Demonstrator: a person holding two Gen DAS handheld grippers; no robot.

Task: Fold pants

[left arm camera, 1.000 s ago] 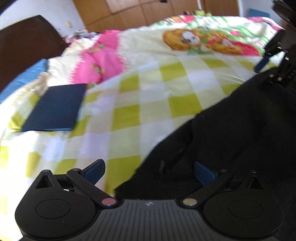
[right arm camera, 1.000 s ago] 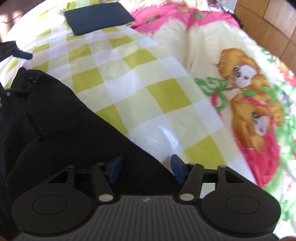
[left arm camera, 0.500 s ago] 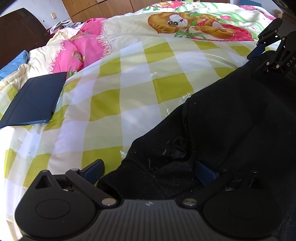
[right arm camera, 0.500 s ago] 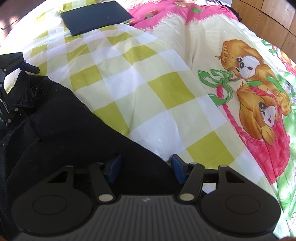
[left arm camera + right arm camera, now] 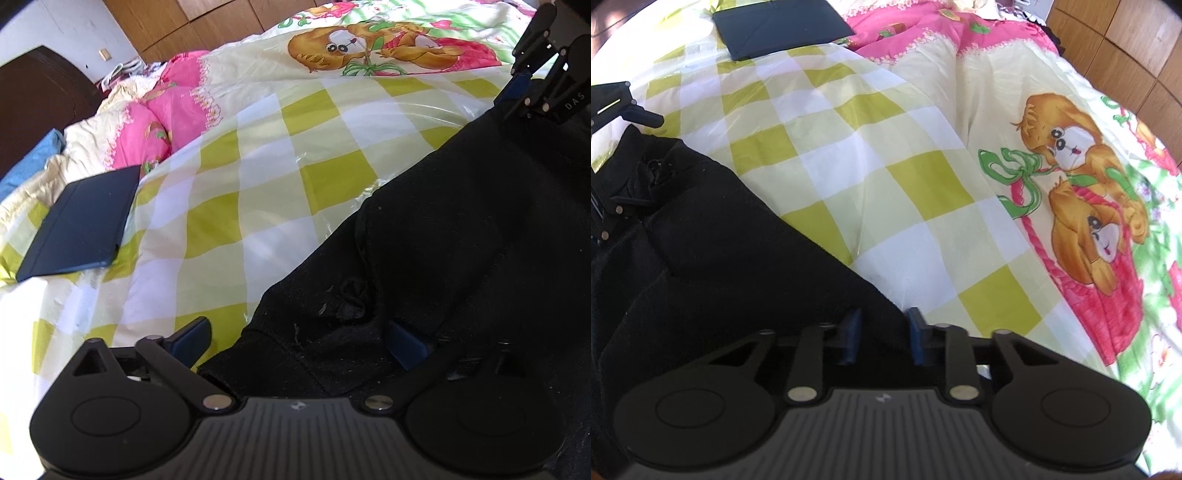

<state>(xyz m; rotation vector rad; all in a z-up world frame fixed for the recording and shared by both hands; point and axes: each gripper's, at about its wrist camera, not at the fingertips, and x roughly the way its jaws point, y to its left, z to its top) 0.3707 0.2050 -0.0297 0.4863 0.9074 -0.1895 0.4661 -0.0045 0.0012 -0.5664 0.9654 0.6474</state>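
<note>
Folding barely begun — pants lie spread on the bed; left gripper wide astride the hem, right gripper closing on an edge.

Left gripper tilts down, jaws wide; right gripper tilts down, jaws closing.

Pants lie on the bedspread, tablet case well apart.

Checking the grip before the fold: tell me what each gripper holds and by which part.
The right gripper is closing its jaws on the edge of the black pants. The left gripper is open astride their hem, holding nothing.
</note>
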